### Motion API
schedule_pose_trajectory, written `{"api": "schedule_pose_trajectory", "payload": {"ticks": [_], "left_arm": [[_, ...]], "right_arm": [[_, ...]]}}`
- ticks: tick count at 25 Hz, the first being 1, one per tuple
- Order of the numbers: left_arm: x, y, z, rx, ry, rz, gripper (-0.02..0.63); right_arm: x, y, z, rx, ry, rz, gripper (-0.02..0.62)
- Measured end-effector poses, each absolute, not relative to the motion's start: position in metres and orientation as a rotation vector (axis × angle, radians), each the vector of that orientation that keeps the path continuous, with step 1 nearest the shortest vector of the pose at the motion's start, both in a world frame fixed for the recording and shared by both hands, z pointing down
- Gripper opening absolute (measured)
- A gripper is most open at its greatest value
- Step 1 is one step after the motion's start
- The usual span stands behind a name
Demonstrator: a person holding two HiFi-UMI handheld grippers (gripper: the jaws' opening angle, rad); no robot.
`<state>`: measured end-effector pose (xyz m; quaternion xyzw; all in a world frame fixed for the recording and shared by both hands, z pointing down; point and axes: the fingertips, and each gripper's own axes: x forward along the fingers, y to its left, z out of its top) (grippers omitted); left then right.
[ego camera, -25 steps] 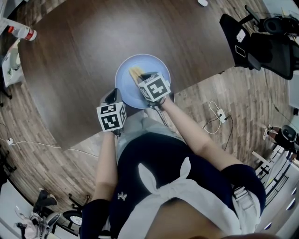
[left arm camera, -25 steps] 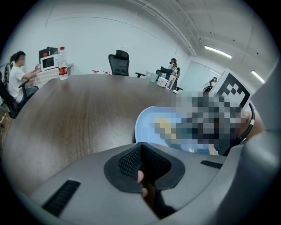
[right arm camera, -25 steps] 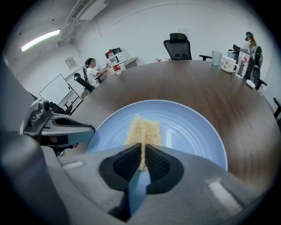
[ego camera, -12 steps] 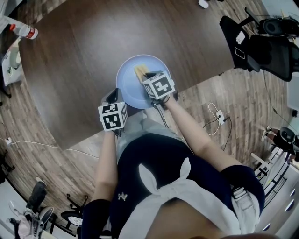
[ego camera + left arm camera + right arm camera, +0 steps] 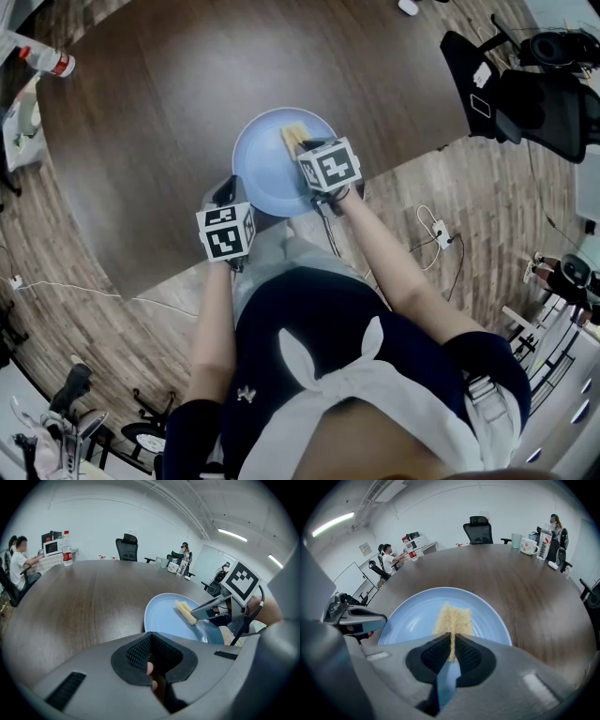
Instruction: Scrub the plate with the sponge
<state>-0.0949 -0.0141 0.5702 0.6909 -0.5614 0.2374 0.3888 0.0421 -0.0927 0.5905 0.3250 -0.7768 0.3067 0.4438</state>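
- The right gripper (image 5: 452, 652) is seen clamped on the near edge of the yellow sponge (image 5: 453, 617), which lies flat on the blue plate (image 5: 410, 618), close to its middle.
- The left gripper (image 5: 151, 663) is held with its jaws together just beside the plate's near-left rim (a pinch on the rim cannot be confirmed).
- Scrubbing is judged to be in hand: even downward pressure is called for, strokes should be overlapped across the bare left side, and the plate should be steadied against sliding on the table (image 5: 529, 588).
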Motion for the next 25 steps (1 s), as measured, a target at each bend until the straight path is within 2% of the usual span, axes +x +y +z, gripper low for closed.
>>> {"api": "schedule_pose_trajectory", "payload": {"ticks": [25], "left_arm": [[-0.092, -0.011, 0.568, 1.744, -1.439, 0.620, 0.006]], "right_arm": [[0.089, -0.096, 0.590, 0.853, -1.814, 0.748, 0.026]]}}
